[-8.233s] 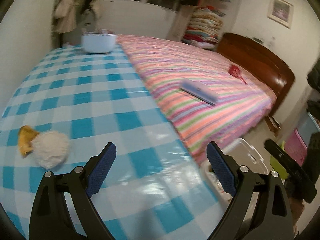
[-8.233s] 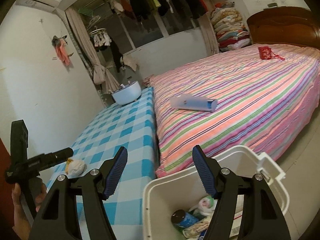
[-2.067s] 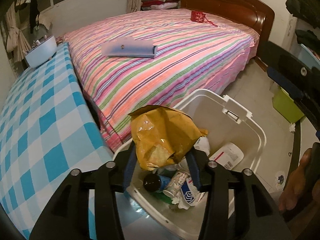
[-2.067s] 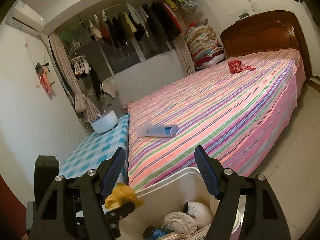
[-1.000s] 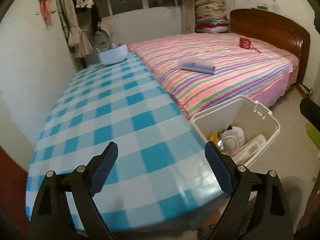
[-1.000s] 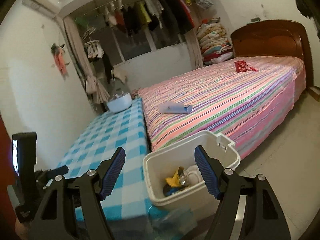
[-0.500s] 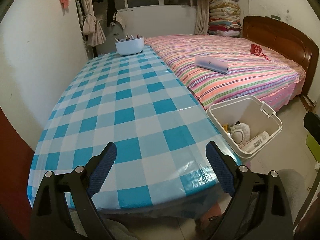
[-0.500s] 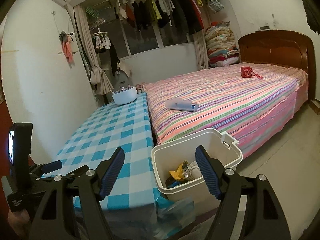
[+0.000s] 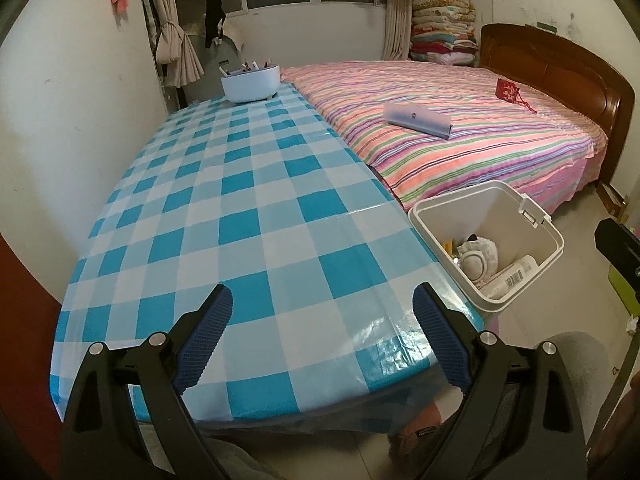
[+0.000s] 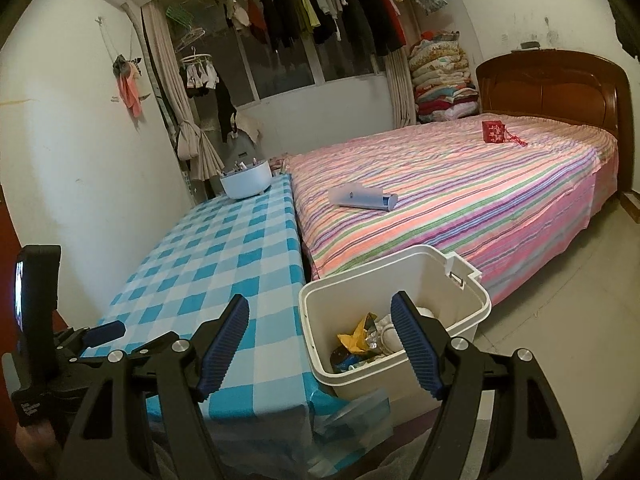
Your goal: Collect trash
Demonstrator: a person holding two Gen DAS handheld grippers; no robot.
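Both the left gripper (image 9: 320, 336) and right gripper (image 10: 320, 344) are hovering with jaws apart and empty, the bin (image 10: 476, 292) beside the counter (image 9: 248, 208) holding what looks like wrappers (image 10: 354, 338).

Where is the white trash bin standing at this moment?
The white trash bin stands on the floor, right of the checked table and at the foot of the striped bed; in the right wrist view it is low and central.

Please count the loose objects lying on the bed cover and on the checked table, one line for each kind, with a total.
White bowl with small items, on the checked table: 1
Pale flat case on the bed: 1
Red pouch on the bed: 1
Total: 3
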